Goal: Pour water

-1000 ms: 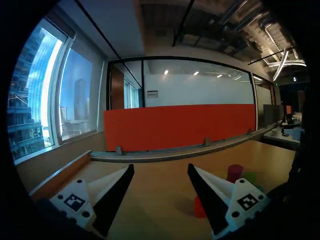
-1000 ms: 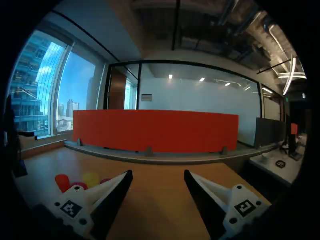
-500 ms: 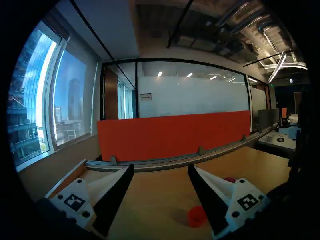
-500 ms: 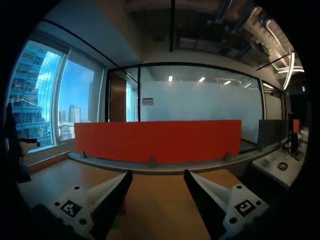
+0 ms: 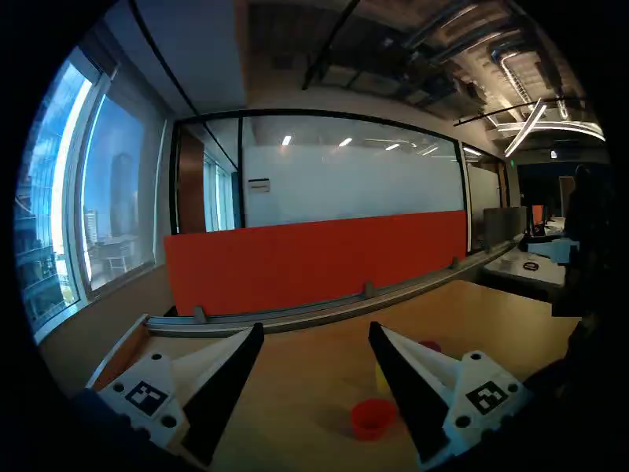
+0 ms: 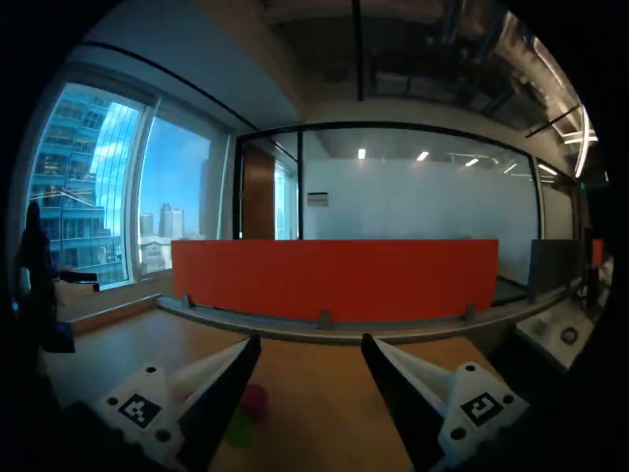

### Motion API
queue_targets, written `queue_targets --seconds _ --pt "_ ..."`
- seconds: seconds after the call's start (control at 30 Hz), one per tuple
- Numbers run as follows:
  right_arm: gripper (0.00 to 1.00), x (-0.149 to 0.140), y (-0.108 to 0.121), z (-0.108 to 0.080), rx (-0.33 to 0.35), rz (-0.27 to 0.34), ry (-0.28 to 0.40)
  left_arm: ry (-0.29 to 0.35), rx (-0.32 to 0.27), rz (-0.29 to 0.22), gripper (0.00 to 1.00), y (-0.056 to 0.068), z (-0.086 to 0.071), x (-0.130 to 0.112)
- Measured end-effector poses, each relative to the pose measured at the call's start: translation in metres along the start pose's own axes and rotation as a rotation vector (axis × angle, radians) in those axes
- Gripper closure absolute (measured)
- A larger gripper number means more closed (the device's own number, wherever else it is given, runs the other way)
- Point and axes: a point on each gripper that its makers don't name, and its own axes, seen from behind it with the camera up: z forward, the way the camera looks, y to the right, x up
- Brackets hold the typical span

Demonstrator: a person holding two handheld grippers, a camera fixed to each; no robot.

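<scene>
Left gripper (image 5: 314,370) has its two fingers wide apart, and they hold nothing. It hangs over a wood table (image 5: 303,397). A red cup (image 5: 373,417) stands upright on the table, low down and just beside the finger on the view's right side. It does not touch the finger. A yellow thing (image 5: 380,381) peeks out from behind that same finger, but too little of it shows to tell what it is. A bit of a pink cup (image 5: 430,345) shows above the finger, farther back on the table. An orange screen (image 5: 314,259) stands along the far edge of the table, and a big window (image 5: 94,212) is off to the side. Right gripper (image 6: 310,377) is also wide apart with nothing between its fingers. In the right gripper view, the pink cup (image 6: 253,397) sits on the table just beside the finger on the view's left side. A green cup (image 6: 238,431) sits right next to it, lower down and blurry. The orange screen runs across the back here too, with tall buildings outside the window.
</scene>
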Motion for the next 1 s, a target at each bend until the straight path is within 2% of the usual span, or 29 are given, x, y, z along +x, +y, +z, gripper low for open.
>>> queue_targets --seconds 0.2,0.3,0.4,0.5,0.7,1.0 --pt "0.01 0.003 -0.014 -0.005 0.093 -0.039 0.001 0.007 -0.093 0.021 0.00 0.019 -0.005 0.001" --pt "0.01 0.005 -0.027 -0.012 0.163 -0.043 0.000 0.014 -0.133 0.030 0.00 0.028 -0.008 0.003" --pt "0.01 0.008 -0.039 -0.018 0.232 -0.030 -0.004 0.018 -0.176 0.025 0.00 0.038 -0.012 0.004" --pt "0.01 0.012 -0.045 -0.021 0.272 -0.009 -0.004 0.021 -0.214 0.008 0.00 0.047 -0.015 0.006" --pt "0.01 0.013 -0.052 -0.026 0.321 -0.002 -0.005 0.015 -0.268 0.007 0.00 0.057 -0.018 0.003" --pt "0.01 -0.002 -0.063 -0.030 0.374 -0.032 -0.062 -0.023 -0.346 0.028 0.00 0.078 -0.023 -0.009"
